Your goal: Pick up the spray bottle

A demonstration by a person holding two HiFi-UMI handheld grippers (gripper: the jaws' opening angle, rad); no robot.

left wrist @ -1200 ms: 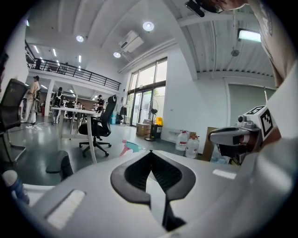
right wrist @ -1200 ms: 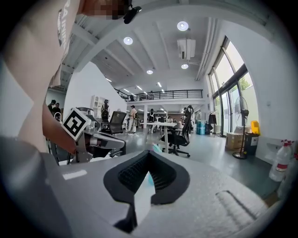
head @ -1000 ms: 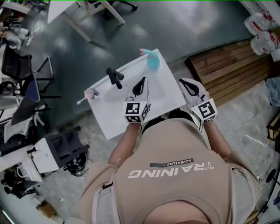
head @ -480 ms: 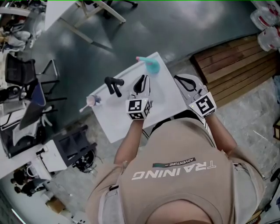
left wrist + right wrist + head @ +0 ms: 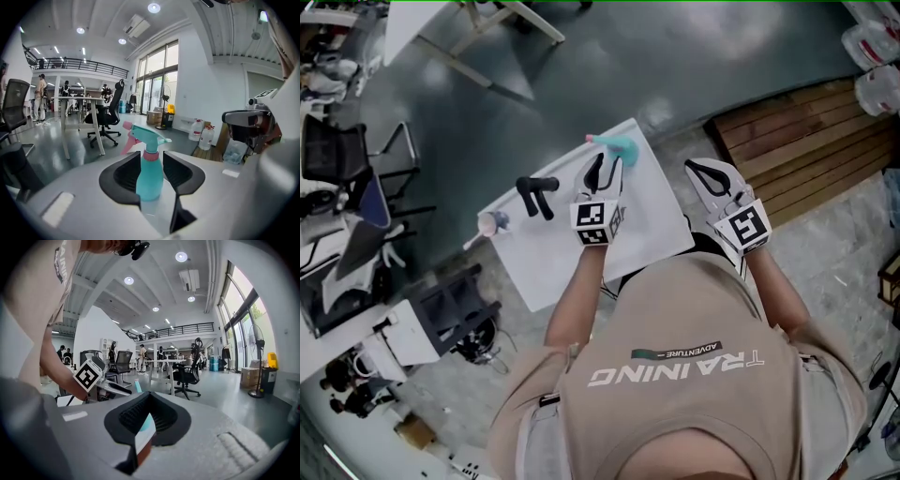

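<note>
A teal spray bottle [image 5: 622, 147] with a pink trigger stands upright at the far edge of the white table [image 5: 553, 258]. My left gripper [image 5: 602, 161] reaches up to it from the near side. In the left gripper view the spray bottle [image 5: 149, 174] stands between the black fingers [image 5: 123, 174] of the left gripper [image 5: 151, 161], whose jaws have just been opening. The pads do not press on it. My right gripper [image 5: 707, 171] hovers off the table's right edge with its jaws together and holds nothing. The right gripper [image 5: 149, 397] looks past the left hand's marker cube [image 5: 88, 375].
A black handled tool [image 5: 536, 193] lies on the table left of the bottle, and a small pinkish bottle [image 5: 492, 223] stands at the table's left edge. A wooden pallet [image 5: 797, 141] lies on the floor to the right. Desks and office chairs [image 5: 337, 159] crowd the left.
Both grippers have moved forward over the table. The left one has come up to the spray bottle and its jaws have spread apart. The right jaws stay together.
</note>
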